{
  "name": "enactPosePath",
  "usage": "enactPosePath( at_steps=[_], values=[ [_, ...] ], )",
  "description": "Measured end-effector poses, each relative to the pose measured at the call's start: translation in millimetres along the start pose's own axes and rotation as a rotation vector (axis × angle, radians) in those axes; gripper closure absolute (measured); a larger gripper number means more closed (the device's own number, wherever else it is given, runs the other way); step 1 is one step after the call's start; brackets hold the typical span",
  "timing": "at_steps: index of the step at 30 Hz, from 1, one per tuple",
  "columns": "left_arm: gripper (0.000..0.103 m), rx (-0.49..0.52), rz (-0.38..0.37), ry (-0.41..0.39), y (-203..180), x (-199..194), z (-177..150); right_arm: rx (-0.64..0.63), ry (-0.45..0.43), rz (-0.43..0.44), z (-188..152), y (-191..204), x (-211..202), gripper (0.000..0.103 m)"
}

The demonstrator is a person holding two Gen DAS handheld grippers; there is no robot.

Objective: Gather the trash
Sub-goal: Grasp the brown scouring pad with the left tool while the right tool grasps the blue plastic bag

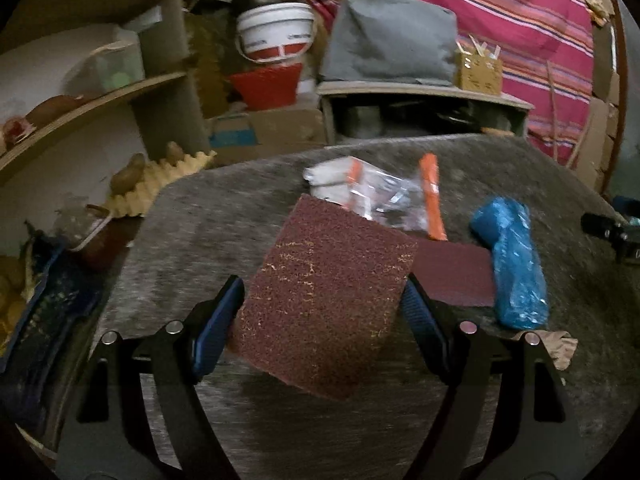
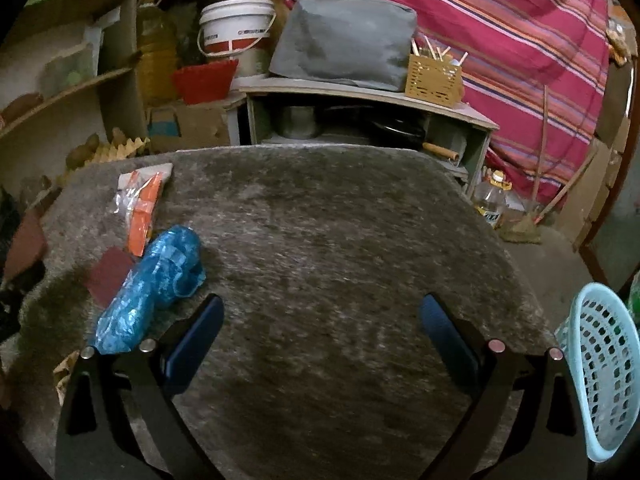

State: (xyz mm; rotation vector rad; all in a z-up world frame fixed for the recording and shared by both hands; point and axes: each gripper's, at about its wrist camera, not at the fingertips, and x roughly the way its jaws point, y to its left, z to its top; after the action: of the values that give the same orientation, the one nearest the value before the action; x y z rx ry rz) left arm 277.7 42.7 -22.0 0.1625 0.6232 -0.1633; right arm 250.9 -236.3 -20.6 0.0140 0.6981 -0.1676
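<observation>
My left gripper point(image 1: 322, 284) is shut on a maroon scouring pad point(image 1: 324, 312), gripped by its two side edges and held tilted above the grey furry table top point(image 1: 224, 224). On the table behind it lie a second, smaller maroon pad point(image 1: 452, 276), a crumpled blue plastic bag point(image 1: 516, 264) and a clear wrapper with orange strips point(image 1: 384, 196). My right gripper point(image 2: 323, 304) stands open over bare table, nothing between its fingers. In the right wrist view the blue bag point(image 2: 152, 284), the small pad point(image 2: 108, 276) and the wrapper point(image 2: 140, 200) lie to its left.
A light blue perforated basket point(image 2: 600, 380) stands at the table's right edge. Behind the table are a low shelf unit point(image 2: 360, 120), a white bucket point(image 2: 236, 28), a red tub point(image 2: 204, 80) and a striped pink cloth point(image 2: 520, 40). An egg carton point(image 1: 160, 184) sits left.
</observation>
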Motion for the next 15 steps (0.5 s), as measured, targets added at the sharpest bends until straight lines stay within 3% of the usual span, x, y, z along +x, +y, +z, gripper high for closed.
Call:
enactPosePath(
  at_steps=[11,15],
  values=[
    [0.026,-0.084,0.095,0.001,46,3,-6,-0.027,-0.005,0.12,9,60,9,0.006],
    [0.026,-0.109,0.113,0.008,60,5,-8,-0.109,0.027,0.135,3,91,18,0.01]
  ],
)
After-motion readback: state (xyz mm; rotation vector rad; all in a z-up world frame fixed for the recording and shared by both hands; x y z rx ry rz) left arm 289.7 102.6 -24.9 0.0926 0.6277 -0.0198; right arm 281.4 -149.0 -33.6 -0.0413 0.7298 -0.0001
